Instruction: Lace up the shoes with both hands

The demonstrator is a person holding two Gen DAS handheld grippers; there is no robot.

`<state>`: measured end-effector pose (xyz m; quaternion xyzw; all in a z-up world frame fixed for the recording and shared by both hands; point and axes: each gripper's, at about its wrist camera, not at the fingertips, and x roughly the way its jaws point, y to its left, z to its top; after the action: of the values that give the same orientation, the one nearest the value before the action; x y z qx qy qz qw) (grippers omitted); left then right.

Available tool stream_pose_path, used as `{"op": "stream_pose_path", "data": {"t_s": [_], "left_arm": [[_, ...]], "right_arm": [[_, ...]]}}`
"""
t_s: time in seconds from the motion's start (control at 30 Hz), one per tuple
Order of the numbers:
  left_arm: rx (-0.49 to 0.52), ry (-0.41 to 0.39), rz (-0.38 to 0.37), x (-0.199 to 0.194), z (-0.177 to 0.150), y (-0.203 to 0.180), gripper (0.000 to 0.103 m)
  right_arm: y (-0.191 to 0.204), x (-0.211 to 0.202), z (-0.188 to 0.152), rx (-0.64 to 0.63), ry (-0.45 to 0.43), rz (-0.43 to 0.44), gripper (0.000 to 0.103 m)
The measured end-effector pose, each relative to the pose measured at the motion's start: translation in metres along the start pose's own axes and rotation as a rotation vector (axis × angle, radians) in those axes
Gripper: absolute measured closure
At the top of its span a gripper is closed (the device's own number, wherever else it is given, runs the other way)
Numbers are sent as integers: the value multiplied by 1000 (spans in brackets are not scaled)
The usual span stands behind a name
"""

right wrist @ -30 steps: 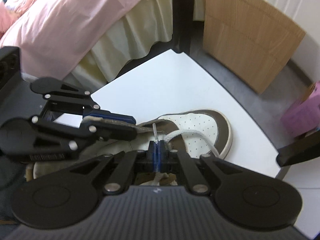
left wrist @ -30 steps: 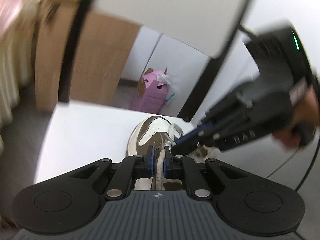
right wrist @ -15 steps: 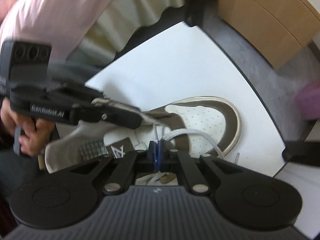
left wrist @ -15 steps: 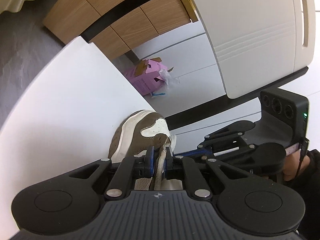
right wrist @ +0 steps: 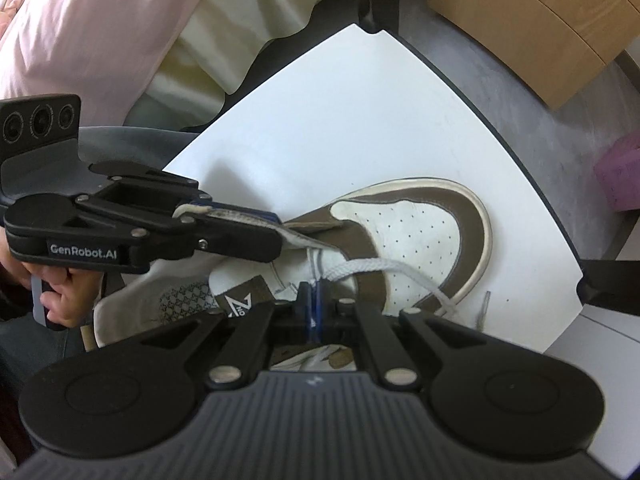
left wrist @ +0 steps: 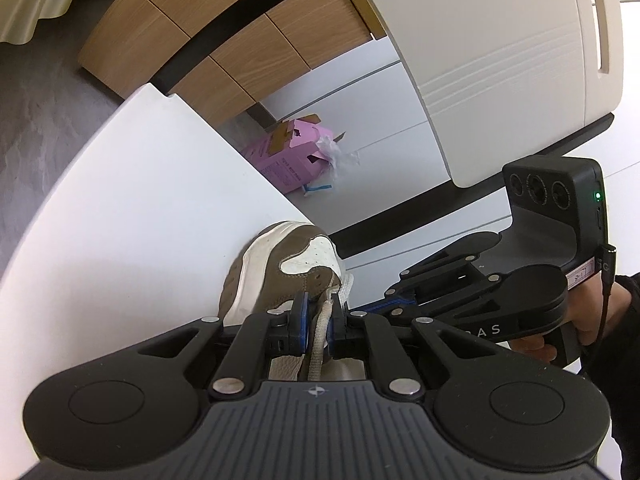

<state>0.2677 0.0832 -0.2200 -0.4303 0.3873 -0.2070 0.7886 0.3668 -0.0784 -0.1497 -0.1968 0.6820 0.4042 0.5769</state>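
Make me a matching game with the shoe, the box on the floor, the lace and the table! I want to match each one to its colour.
Things:
1. shoe
2. box
3. lace
4. table

Colours:
A. pink
B. plain white, flat and smooth
C. brown and white
D. white and woven, like a cord

Right pairs: 1-C, 2-A, 3-D, 4-B.
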Motion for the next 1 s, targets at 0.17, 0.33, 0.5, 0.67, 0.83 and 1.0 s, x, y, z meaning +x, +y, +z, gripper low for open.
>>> {"op": "stream_pose_path", "data": {"t_s": [0.17,0.33,0.5,0.67,0.83,1.0], "left_arm": [[6,2,2,0,0,-1,93],[64,3,21,0,0,-8,93],[324,4,110,-1,-6,-36,92],[592,-7,210,-6,-23,-65,91],[864,-10,286,-8,-51,-84,91],[947,19,309,-2,-56,-85,93]], "right_arm": [[1,3,7,2,29,-5,100],[1,2,8,14,26,-5,100],[3,-5,1,7,-44,-8,100],[2,-5,-11,14,-123,-7,100],[0,-5,-22,29,-192,0,100],[10,-4,-25,-25,-215,-45,100]]}}
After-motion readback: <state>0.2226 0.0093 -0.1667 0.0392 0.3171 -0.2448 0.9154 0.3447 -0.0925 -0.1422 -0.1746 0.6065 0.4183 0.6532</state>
